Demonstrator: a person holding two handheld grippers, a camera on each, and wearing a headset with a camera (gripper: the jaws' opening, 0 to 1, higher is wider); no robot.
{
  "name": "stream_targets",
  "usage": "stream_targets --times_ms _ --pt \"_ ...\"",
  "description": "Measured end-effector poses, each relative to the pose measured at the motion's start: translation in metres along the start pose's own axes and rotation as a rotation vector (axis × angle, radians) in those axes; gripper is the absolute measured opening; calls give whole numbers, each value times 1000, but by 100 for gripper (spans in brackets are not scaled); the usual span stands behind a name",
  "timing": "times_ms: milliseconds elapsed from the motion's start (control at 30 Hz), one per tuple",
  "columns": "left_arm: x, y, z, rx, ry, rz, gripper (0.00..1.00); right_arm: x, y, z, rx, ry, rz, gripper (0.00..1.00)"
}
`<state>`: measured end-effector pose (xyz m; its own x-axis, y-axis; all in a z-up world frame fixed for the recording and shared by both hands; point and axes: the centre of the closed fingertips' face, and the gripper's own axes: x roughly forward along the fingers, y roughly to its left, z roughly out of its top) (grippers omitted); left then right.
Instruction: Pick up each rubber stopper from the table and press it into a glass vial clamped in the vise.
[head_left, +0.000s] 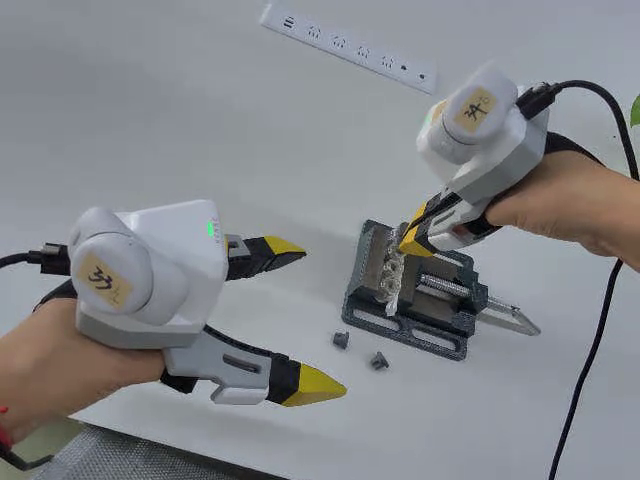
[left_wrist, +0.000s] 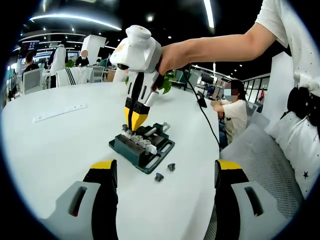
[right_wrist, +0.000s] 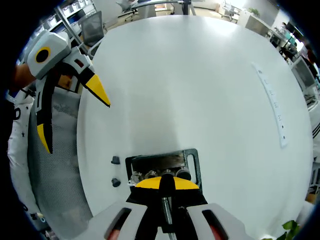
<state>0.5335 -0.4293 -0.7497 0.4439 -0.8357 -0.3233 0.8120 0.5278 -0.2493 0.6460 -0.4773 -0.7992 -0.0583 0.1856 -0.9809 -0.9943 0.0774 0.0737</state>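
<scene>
A dark bench vise (head_left: 436, 338) stands on the white table and clamps a row of clear glass vials (head_left: 392, 278). My right gripper (head_left: 405, 245) points down onto the far end of that row, its yellow tips together; whatever may sit between them is hidden. From the left gripper view, the right gripper (left_wrist: 134, 122) touches the vials (left_wrist: 140, 139). Two small grey rubber stoppers (head_left: 341, 340) (head_left: 379, 360) lie loose on the table just in front of the vise. My left gripper (head_left: 315, 320) hovers open and holds nothing, left of the vise.
A white power strip (head_left: 350, 45) lies at the far side of the table. A black cable (head_left: 590, 350) trails down the right side. The table's near edge and a grey mesh seat (head_left: 120, 460) lie under my left hand. Several people sit at desks in the background.
</scene>
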Motion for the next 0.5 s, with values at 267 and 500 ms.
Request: stream_targets --times_ms 267,500 --pt "0 0 1 2 1 -2 78 1 1 -1 -15 15 1 2" --pt "-1 1 2 -2 -3 3 77 2 1 -2 -25 49 13 1"
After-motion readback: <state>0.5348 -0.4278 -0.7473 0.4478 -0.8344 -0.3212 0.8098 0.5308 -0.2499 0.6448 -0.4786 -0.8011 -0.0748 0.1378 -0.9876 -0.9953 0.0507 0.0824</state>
